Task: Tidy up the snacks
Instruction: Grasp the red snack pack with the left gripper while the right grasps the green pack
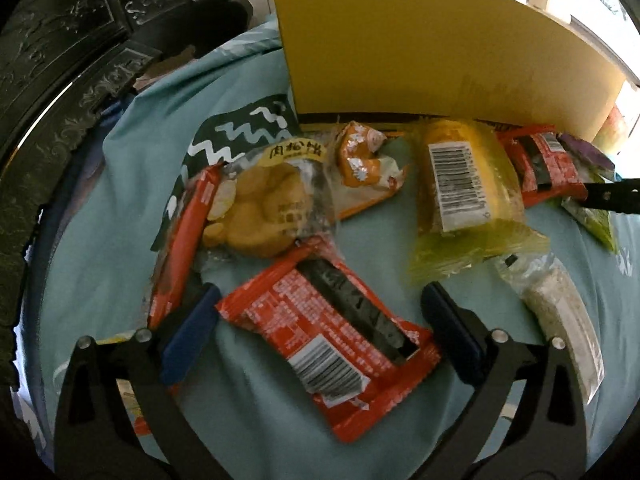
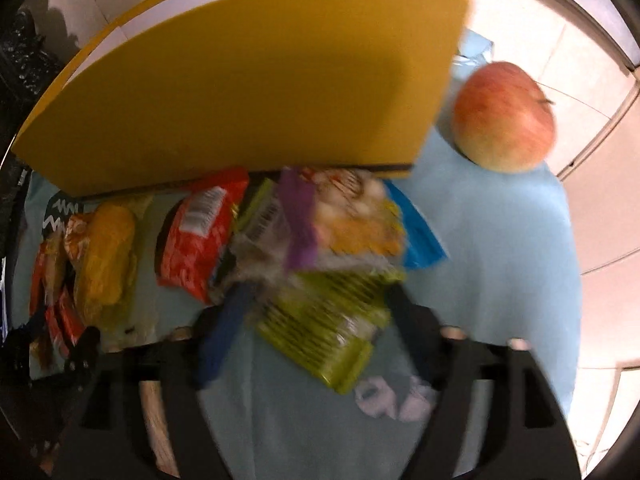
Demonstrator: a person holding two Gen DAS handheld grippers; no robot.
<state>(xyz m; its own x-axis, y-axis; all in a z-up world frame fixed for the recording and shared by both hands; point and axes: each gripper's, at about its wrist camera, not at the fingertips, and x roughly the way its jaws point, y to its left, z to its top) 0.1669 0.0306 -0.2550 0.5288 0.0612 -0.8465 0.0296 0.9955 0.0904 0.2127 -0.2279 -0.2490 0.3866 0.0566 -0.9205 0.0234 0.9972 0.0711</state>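
Landmark: the yellow box [image 1: 420, 52] standing at the far edge of the teal cloth [image 1: 120, 200]; every place below is given from it.

Snack pile: loose packets lie scattered on the cloth along the near side of the box, none inside it as far as can be seen.

Left gripper [image 1: 320, 300]: spread wide, holding nothing; its blue pads [image 1: 188, 332] flank the red packet [image 1: 336, 344] with cloth showing on both sides.

Red packet: well on the near side of the box, directly ahead of the left gripper and between its fingers. Its long axis runs diagonally — far-left to near-right — so the jaws would close across its width, slightly skewed.

Right gripper [image 2: 316, 300]: the view is blurred; the fingers straddle the green packet [image 2: 332, 328], but whether they press it I cannot tell.

Green packet: near the box's right end, partly under the purple-and-yellow packet [image 2: 344, 220].

Other packets: a yellow wrapped cake [image 1: 468, 184] and an orange packet [image 1: 360, 160] lie just beside the box's foot; a round bun packet [image 1: 260, 208] sits to the left.

Apple [image 2: 504, 116]: past the box's right corner, apart from the pile.

Nearer hand: the left for the red packet — the right is beyond the cake, by the green one.

Judgement: a small twist of the left wrist would square the pads to the packet's sides before closing.
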